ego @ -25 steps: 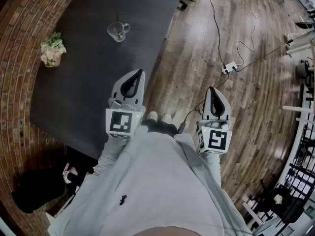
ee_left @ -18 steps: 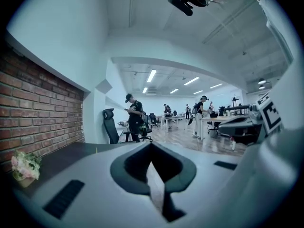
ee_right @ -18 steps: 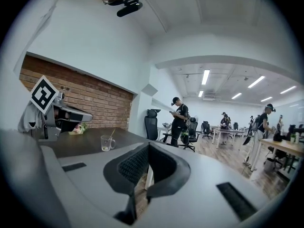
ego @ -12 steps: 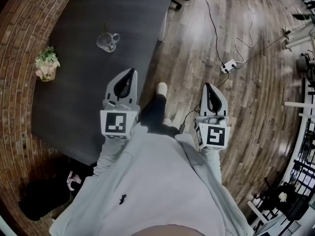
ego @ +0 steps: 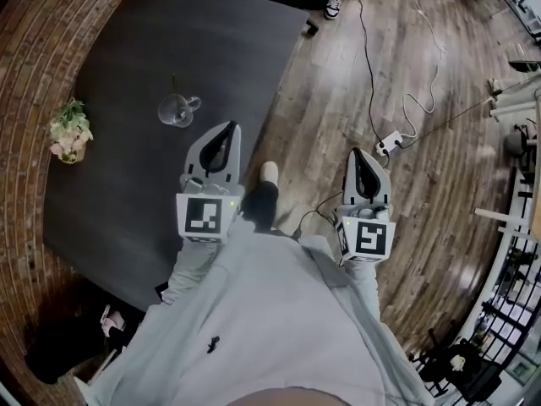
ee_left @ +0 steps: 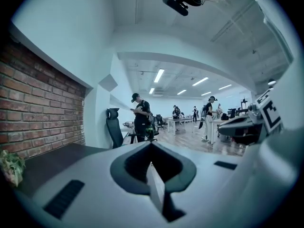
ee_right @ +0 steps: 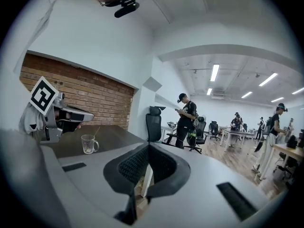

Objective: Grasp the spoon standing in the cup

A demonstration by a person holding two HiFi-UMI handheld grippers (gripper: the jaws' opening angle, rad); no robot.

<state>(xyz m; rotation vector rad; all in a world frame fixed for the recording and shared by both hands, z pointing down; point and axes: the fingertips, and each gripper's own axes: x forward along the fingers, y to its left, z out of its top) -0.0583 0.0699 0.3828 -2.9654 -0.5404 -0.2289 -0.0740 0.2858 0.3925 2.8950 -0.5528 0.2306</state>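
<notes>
While both pairs of jaws sit pressed together on nothing, my left gripper (ego: 226,135) hovers over the dark table (ego: 110,167) and my right gripper (ego: 361,159) over the wooden floor (ego: 338,83). Ahead of the left gripper, well apart, the spoon (ego: 174,86) stands in the glass cup (ego: 176,111).

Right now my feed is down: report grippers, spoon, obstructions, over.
Left gripper and right gripper shut, empty. Spoon standing in cup on table, beyond left gripper. Nothing between; flowers off to side.

Clear glass cup (ego: 176,110); dark grey table (ego: 127,193); red-brown brick wall (ego: 25,83)
</notes>
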